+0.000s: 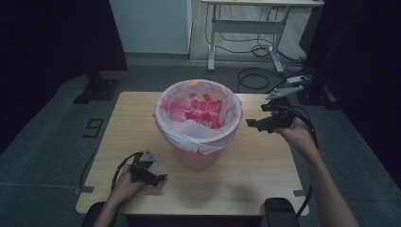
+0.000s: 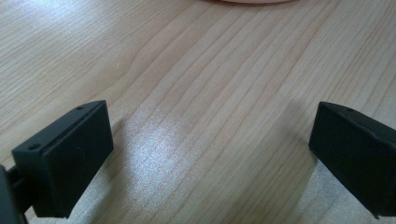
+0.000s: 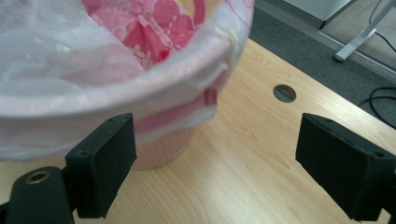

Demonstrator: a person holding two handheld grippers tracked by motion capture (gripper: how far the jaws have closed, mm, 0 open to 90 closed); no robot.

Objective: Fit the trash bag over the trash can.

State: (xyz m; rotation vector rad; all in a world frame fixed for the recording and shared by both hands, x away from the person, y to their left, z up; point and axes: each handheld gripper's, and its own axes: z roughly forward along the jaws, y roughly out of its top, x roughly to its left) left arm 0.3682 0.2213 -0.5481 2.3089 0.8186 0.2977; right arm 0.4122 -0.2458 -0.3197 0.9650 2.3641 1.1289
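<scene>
A pink waste bin [image 1: 198,124] lined with a white-and-pink plastic bag stands in the middle of the wooden table [image 1: 255,165]. My right gripper [image 1: 253,124] hovers just right of the bin's rim, pointing at it, jaws wide apart and empty. In the right gripper view the bag-covered rim [image 3: 140,100] lies close ahead of the left jaw, and nothing sits between the jaws [image 3: 217,163]. My left gripper [image 1: 161,179] rests low at the front left of the table, open and empty; bare wood lies between its fingers [image 2: 212,154].
A round cable hole [image 3: 284,93] is in the table behind the bin. A desk frame [image 1: 246,28] and cables [image 1: 265,78] lie on the floor beyond the table. Dark stands flank the room on both sides.
</scene>
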